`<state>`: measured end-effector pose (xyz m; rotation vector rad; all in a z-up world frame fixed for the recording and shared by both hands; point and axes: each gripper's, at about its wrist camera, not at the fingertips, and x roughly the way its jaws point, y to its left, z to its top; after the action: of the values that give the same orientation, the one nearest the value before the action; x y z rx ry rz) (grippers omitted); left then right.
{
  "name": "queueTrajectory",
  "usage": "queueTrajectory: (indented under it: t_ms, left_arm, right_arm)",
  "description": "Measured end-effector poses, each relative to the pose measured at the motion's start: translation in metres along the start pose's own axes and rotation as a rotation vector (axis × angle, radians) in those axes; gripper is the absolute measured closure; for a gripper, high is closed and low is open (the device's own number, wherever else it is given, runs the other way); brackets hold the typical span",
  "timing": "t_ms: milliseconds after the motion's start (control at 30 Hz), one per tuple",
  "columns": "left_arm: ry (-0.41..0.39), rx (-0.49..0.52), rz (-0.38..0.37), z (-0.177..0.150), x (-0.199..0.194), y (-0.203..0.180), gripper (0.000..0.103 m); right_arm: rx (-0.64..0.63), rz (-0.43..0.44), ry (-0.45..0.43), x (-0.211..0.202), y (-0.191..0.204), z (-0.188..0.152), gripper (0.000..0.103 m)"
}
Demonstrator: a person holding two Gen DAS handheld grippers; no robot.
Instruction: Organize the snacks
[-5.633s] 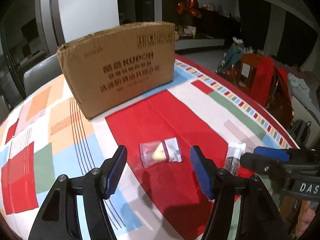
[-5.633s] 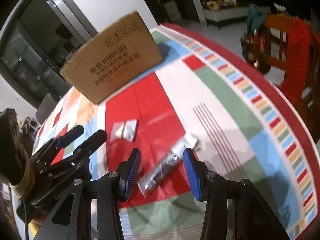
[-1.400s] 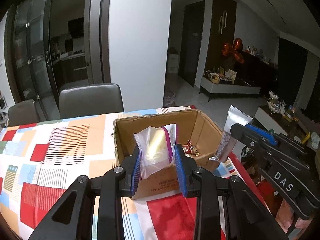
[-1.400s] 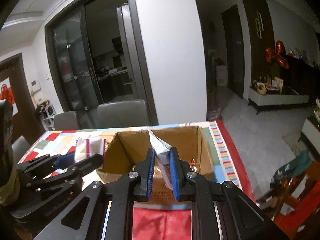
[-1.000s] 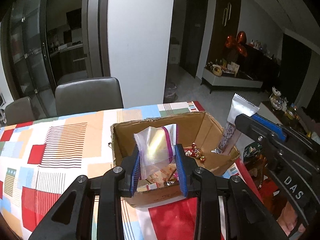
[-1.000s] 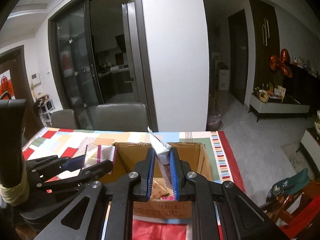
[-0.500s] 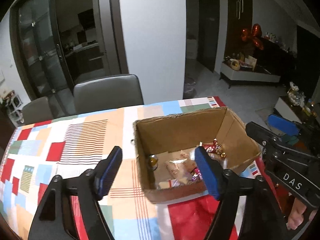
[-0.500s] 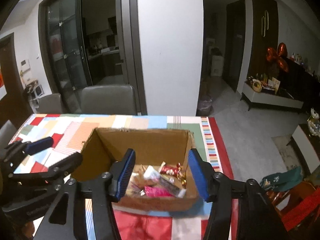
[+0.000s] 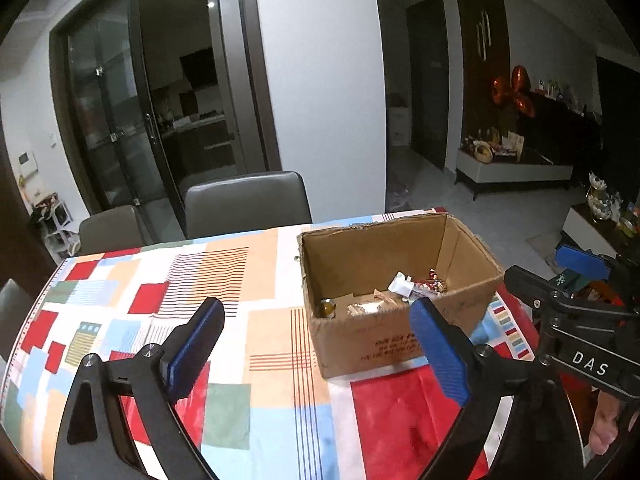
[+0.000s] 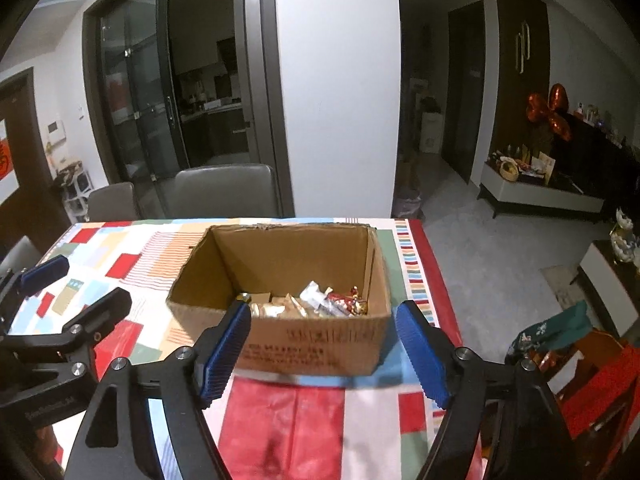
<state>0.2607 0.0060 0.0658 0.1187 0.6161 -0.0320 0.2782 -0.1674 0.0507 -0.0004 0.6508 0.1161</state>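
An open cardboard box (image 9: 372,344) (image 10: 320,348) stands on the patterned tablecloth, with several wrapped snacks (image 9: 404,286) (image 10: 320,300) lying on its floor. My left gripper (image 9: 316,332) hangs in front of the box and to its left. Its blue pads are far apart, its jaws are still opening, and nothing is between them. My right gripper (image 10: 322,336) faces the box's near wall. Its jaws are opening too, and they hold nothing. The right gripper (image 9: 576,280) also shows at the right edge of the left wrist view, and the left gripper (image 10: 60,296) at the left of the right wrist view.
Grey chairs (image 9: 246,208) (image 10: 224,190) stand behind the table's far edge (image 10: 280,221). A white wall column and dark glass doors rise beyond them. A chair draped in red and green cloth (image 10: 560,344) sits to the right of the table. A hand (image 9: 604,432) shows at the lower right.
Both grippers opened and let their snacks fall into the box: the clear bag from the left, the white packet from the right. Both then drew back from the box, the left one shifting leftwards.
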Motion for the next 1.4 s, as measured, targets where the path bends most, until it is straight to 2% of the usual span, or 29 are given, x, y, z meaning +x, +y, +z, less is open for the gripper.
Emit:
queueTrajectory:
  t_ms: [133,300,667,867,1000,1233,1400]
  left_arm:
    - [-0.043,-0.005,0.009,-0.015,-0.024,0.002,0.004]
    - [-0.090,-0.009,0.018,-0.030,-0.052,0.001,0.000]
    - [-0.165,-0.002,-0.009,-0.077,-0.110,-0.008,0.000]
    - [-0.212,0.008,0.004,-0.103,-0.132,-0.015,0.000]
    - [-0.223,0.007,0.010,-0.116,-0.144,-0.017,0.000]
    - [-0.211,-0.025,-0.032,-0.132,-0.156,-0.015,0.000]
    - [-0.196,-0.031,-0.033,-0.140,-0.160,-0.017,0.000]
  right_arm:
    - [-0.003,-0.005,-0.041,-0.024,0.003,-0.014,0.027]
    - [0.013,-0.002,-0.088,-0.057,0.002,-0.037,0.020]
    - [-0.003,0.005,-0.131,-0.112,0.002,-0.083,0.017]
    - [-0.022,0.010,-0.158,-0.136,0.003,-0.105,0.017]
    - [-0.029,-0.012,-0.188,-0.149,0.005,-0.121,0.012]
    - [-0.012,0.008,-0.199,-0.164,0.006,-0.140,0.012]
    - [-0.014,0.016,-0.198,-0.168,0.009,-0.152,0.012]
